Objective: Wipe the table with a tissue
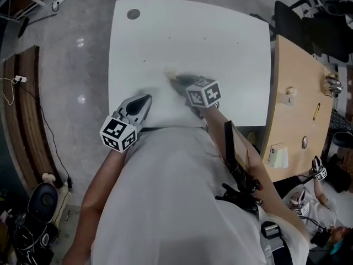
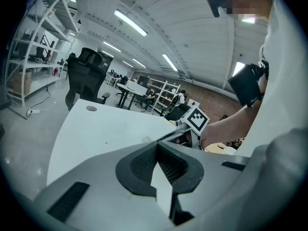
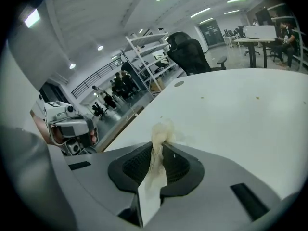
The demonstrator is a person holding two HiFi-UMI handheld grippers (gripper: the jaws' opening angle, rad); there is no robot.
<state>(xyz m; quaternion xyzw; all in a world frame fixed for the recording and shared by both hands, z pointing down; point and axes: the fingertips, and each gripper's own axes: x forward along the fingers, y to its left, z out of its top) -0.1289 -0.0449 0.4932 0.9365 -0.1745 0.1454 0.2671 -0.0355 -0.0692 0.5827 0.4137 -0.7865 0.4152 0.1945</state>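
White table (image 1: 187, 32) is lit by ceiling strips | tissue (image 3: 161, 131) is clamped in right gripper (image 1: 182, 79) at mid-table | left gripper (image 1: 142, 102) is held closed on nothing, at near edge

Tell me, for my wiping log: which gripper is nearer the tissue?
Right. The right gripper grips the tissue; the left gripper sits apart at the table's near edge.

White table (image 1: 231, 48), round grey cap (image 1: 133, 14) near its far left corner, tiny specks (image 1: 144, 61) across its top
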